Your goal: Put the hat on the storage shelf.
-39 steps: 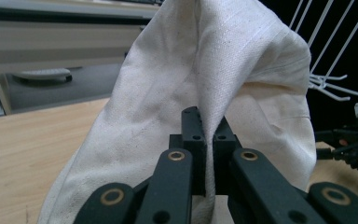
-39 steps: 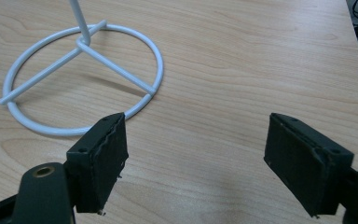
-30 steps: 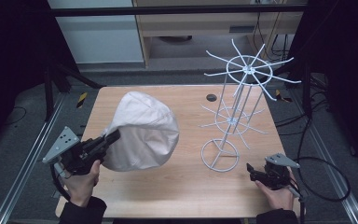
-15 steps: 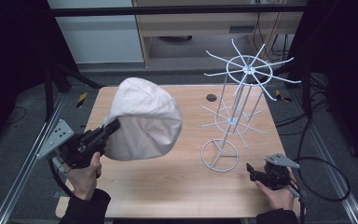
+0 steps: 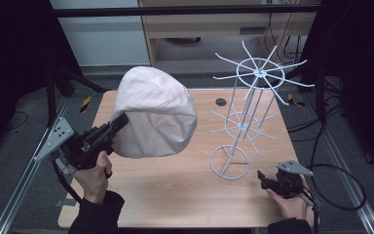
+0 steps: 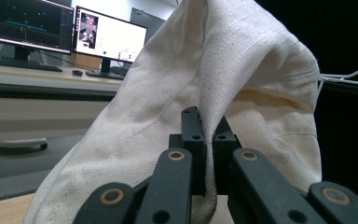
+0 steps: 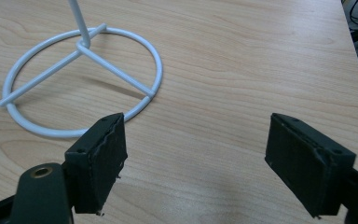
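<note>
- Since the earlier frames, the left gripper point(image 5: 119, 122) has lifted the cream hat point(image 5: 153, 114) higher above the wooden table point(image 5: 175, 190); the right gripper point(image 5: 263, 178) has stayed put.
- At left, the left gripper's jaws are clamped on a fold of the hat's edge, seen close up in the left gripper view point(image 6: 205, 154). The hat hangs in the air, clear of the table.
- Centre right stands a white wire rack point(image 5: 246, 112) with two tiers of hooked arms, apart from the hat.
- At right, the right gripper rests low near the rack's ring base point(image 7: 81, 79), jaws wide apart and holding nothing.
- Risk: the thin pinch of cloth may slip, dropping the hat; a swinging hat could snag an arm and tip the light rack.
- Count: one hat, one rack, two grippers.
</note>
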{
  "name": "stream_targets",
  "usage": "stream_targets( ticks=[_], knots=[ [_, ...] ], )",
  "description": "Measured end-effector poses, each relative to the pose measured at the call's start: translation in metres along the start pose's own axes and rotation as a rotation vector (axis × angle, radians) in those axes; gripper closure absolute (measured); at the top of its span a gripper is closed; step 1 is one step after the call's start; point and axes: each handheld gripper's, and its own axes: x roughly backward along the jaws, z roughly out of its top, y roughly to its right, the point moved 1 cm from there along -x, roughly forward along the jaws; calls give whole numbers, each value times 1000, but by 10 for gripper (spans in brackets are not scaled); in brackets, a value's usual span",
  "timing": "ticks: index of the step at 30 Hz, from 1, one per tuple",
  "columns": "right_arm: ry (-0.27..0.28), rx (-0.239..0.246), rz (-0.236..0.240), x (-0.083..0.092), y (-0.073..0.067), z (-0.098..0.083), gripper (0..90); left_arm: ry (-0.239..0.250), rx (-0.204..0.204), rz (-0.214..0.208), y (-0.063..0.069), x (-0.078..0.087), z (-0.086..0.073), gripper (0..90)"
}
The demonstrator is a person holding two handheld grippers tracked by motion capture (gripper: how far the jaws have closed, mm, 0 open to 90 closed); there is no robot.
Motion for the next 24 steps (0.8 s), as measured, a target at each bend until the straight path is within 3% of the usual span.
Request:
stream_targets(
  ticks=[24],
  knots=[
    [5, -1, 3, 0, 0, 0, 203, 103, 32, -58, 13, -13, 25, 879]
  ],
)
